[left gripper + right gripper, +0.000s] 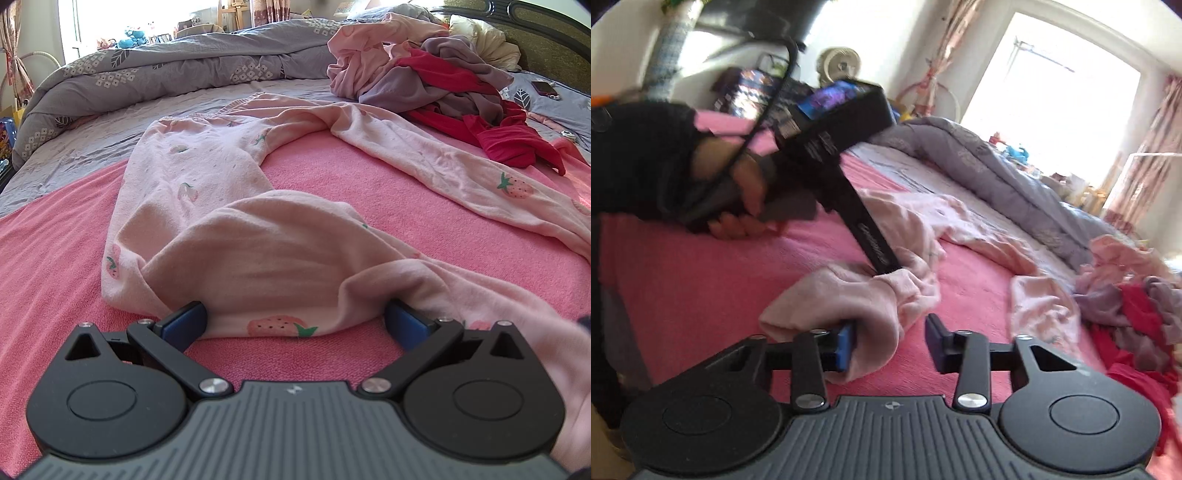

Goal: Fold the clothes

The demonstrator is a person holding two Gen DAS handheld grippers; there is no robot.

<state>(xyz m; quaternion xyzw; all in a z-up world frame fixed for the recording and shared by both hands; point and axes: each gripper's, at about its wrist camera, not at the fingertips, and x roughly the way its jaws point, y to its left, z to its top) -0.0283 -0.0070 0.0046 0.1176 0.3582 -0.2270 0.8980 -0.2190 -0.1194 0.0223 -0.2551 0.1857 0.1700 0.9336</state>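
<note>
Spread across the pink towel (pixel 332 173) on the bed lies a pair of pale pink pajama pants (pixel 207 177) printed with strawberries, the waistband toward the grey quilt (pixel 147 70), one leg running off to the right until the picture's edge cuts it short. The near leg is doubled back into a rumpled hump, and its hem sits between the fingers of the left gripper (pixel 295 321); those fingers stand wide apart, one at each end of the fold, and cloth drapes over both tips so that the pads' contact is hidden. From the right wrist view the same gripper's black body slants down into a bunch of the pink cloth, held by a hand (pixel 738 199) in a dark sleeve, all of it smeared by blur. The right gripper (pixel 890 343) has a lump of the pants (pixel 849 302) against its left blue pad, while the other finger stands clear of the cloth with a gap showing, so the jaws are partly spread and not yet pinching. Beyond the pants, a heap of clothes (pixel 443 81) in pink, mauve and red lies jumbled, its separate pieces hard to sort out. Past the quilt the window (pixel 1052 74) is washed out by glare.
</note>
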